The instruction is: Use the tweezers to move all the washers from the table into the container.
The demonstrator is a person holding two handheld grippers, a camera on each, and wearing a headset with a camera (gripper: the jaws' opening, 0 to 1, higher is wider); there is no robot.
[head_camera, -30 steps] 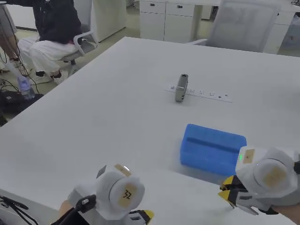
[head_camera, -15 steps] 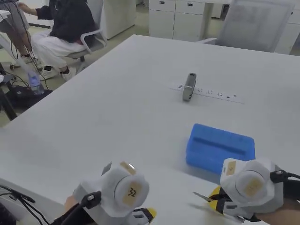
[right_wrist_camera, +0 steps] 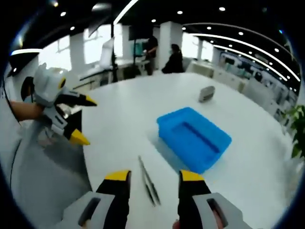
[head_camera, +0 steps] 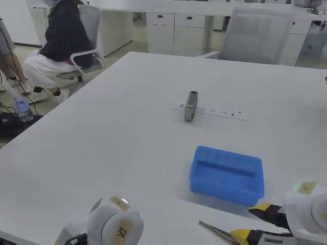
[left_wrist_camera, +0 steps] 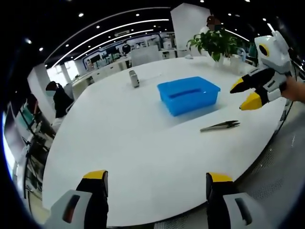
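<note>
The white table (head_camera: 127, 143) is stretching away under office lights, with a person (head_camera: 61, 41) sitting beyond its far left side. The blue container (head_camera: 227, 173) is sitting near my edge, and I cannot tell what is lying inside. The tweezers (head_camera: 217, 232) are lying flat just in front of it, showing between the spread jaws of my right gripper (right_wrist_camera: 154, 176), which is holding nothing. My left gripper (left_wrist_camera: 157, 176) is gaping wide too, empty, with the head view cutting it off.

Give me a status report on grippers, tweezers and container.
Left gripper open, empty. Right gripper open, just short of tweezers lying on table. Blue container beside them, nothing between.
</note>
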